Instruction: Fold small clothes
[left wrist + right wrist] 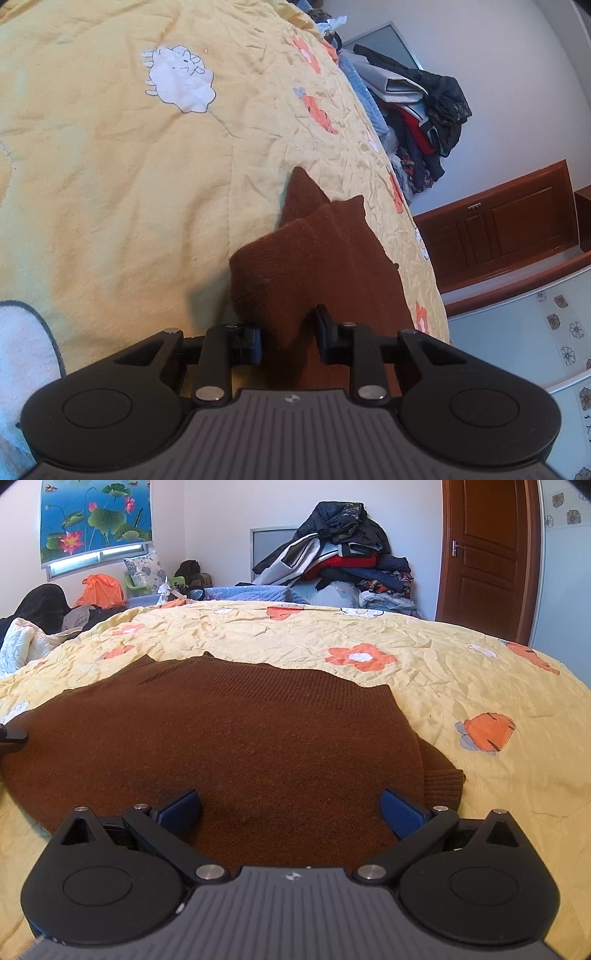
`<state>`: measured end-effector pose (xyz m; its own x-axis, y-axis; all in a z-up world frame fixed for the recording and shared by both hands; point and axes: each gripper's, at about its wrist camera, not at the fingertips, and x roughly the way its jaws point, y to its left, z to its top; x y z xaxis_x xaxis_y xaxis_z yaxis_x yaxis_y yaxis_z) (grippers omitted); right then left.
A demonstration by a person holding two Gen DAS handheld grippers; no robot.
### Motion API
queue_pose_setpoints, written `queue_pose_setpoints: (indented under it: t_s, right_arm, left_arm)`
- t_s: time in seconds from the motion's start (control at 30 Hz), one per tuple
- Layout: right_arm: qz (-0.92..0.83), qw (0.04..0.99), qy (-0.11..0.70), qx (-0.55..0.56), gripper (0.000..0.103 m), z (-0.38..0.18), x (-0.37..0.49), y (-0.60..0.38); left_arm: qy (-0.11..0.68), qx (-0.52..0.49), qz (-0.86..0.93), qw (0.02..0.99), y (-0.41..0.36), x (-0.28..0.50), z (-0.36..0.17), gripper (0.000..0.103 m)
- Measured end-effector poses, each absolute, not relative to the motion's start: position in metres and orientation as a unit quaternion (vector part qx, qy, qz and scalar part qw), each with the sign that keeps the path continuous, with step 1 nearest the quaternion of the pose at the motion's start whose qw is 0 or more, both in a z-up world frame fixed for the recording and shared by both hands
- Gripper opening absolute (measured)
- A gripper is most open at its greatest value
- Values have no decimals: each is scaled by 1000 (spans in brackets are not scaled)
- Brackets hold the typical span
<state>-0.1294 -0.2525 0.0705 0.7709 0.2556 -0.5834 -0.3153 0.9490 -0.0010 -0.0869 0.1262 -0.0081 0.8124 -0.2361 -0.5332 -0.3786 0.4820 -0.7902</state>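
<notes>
A brown knitted sweater (240,731) lies spread flat on a yellow flowered bedspread (480,672). In the right wrist view my right gripper (291,812) hovers over its near edge, jaws wide open, with the blue pads (400,812) on either side of the knit and not pressing on it. In the left wrist view, which is rolled sideways, a raised fold of the sweater (314,258) sits between the narrowed jaws of my left gripper (290,336). Both of its pads (255,341) touch the cloth.
A tall pile of clothes (343,561) stands behind the bed beside a brown wooden door (484,554). More garments and an orange bag (98,589) lie at the far left. The bedspread (129,184) stretches wide with a white sheep print (181,79).
</notes>
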Motion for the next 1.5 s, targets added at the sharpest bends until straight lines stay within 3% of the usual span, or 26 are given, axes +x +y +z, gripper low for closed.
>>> queue_pose_setpoints:
  t_s: [0.2,0.33,0.47,0.63,0.73,0.83,0.9,1.03,1.1,1.13,1.2,1.27,1.5]
  right_arm:
    - [134,930,338,-45,103,90,-119,-239]
    - [242,897,364,71,103,130,-97,-206]
    - [346,834,416,111,103,144,-56,-141]
    - [367,770,520,45,103,130,-7,-47]
    - [358,766,531,-52,103,124,-7,0]
    - [364,749,538,-132,95,118,-9,33]
    - [365,736,544,-172,82,112,-14,49]
    - [367,733,517,-246,70,103,-24,68]
    - [367,739,504,-256,51,104,-23,65]
    - [371,741,500,-253,47,105,-21,60]
    - [383,745,500,-221,31,111,-13,44]
    - [400,748,502,-167,25,117,-6,20]
    - [396,809,433,42,22,169,-13,-154]
  left_arm:
    - [298,-418,65,856,111,-88,10,9]
    - [275,-301,69,910,81,-92,28,7]
    - [245,-148,72,955,42,-96,41,7]
    - [234,-9,63,970,10,-94,37,6]
    - [231,40,56,971,0,-92,31,6]
    - [222,77,52,971,-9,-92,25,6]
    - [226,79,49,970,-10,-89,22,6]
    - [226,82,47,969,-8,-86,22,6]
    - [227,81,47,969,-7,-85,22,6]
    - [227,82,47,969,-7,-86,22,6]
    - [224,87,45,970,-8,-86,23,6]
    - [215,89,36,972,-12,-87,28,7]
    - [138,129,-90,978,-91,-95,55,7]
